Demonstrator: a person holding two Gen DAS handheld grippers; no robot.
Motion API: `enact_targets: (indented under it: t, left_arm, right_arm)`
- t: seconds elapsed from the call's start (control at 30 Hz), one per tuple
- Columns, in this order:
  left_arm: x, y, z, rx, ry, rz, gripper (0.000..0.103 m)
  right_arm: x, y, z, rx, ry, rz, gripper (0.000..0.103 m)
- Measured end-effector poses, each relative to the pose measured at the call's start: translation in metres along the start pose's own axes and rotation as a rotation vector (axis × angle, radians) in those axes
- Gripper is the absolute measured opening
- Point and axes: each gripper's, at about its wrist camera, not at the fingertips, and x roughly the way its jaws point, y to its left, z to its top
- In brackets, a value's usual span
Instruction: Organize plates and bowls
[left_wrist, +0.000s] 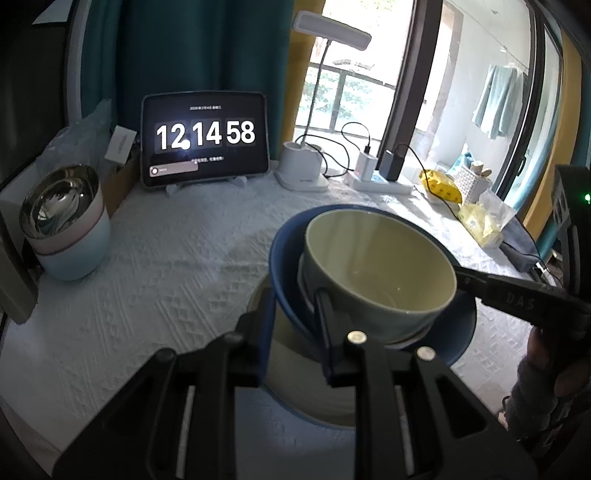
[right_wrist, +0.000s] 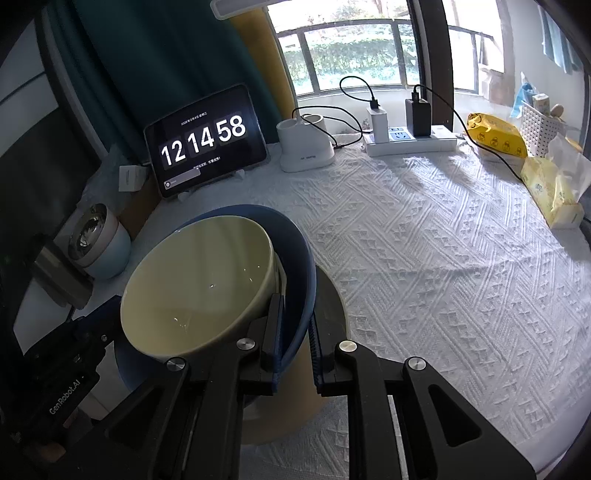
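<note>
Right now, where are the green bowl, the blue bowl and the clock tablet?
green bowl (left_wrist: 380, 258), left wrist view, inner wall.
blue bowl (right_wrist: 301, 254), right wrist view, rim.
clock tablet (left_wrist: 205, 138), left wrist view, screen middle.

Green bowl (left_wrist: 380, 266) in blue plate (left_wrist: 286, 258)

The black-framed tablet (right_wrist: 205, 142) propped on a clear stand at the back of the table shows a flip clock reading "12 14 58"; the small lines of characters above and below the digits are too fine to read. The black body of the left gripper (right_wrist: 59, 398), seen from the right wrist, carries white lettering "GenRobot.AI". The black finger of the right gripper (left_wrist: 517, 299), in the left wrist view, is embossed "DAS".
</note>
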Motion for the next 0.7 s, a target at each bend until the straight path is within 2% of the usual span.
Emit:
enact_targets:
  t: [0.3,0.5,0.57,0.7]
  left_arm:
    - [0.003,0.000,0.003,0.040,0.006,-0.006,0.025]
    - [0.004,-0.007,0.003,0.065,0.005,0.050,0.025]
    - [0.004,-0.007,0.004,0.065,0.011,0.056,0.026]
    - [0.001,-0.006,0.004,0.056,0.019,0.069,0.033]
  right_arm:
    - [-0.001,-0.002,0.001,-0.005,-0.002,-0.010,0.017]
    - [-0.002,0.000,0.002,-0.037,-0.002,-0.040,0.019]
    - [-0.003,-0.001,0.002,-0.039,0.000,-0.047,0.025]
    - [-0.011,-0.005,0.002,-0.044,-0.008,-0.050,0.038]
